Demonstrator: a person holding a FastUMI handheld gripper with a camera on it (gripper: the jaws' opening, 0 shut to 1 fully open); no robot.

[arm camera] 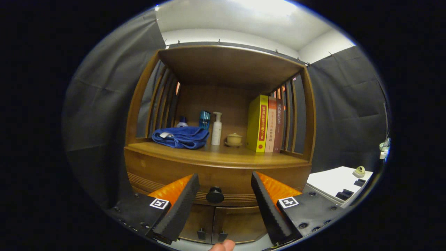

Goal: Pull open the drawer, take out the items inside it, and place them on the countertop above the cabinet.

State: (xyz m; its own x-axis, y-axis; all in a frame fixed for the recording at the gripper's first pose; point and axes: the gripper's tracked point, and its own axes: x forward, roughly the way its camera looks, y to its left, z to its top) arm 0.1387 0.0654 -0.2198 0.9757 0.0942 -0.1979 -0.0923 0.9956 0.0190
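A wooden cabinet stands ahead with its drawer (223,179) closed under the countertop (223,155). The drawer's round dark knob (215,195) sits between my two fingers, a little beyond their tips, touched by neither. My gripper (224,183) is open with nothing held. What lies inside the drawer is hidden.
On the countertop lie a folded blue towel (182,137), a teal bottle (204,119), a white pump bottle (216,129), a small lidded pot (234,139) and upright books (266,124). Two small doors (223,223) sit below the drawer. A white table (339,181) stands right. A fingertip (223,246) shows below.
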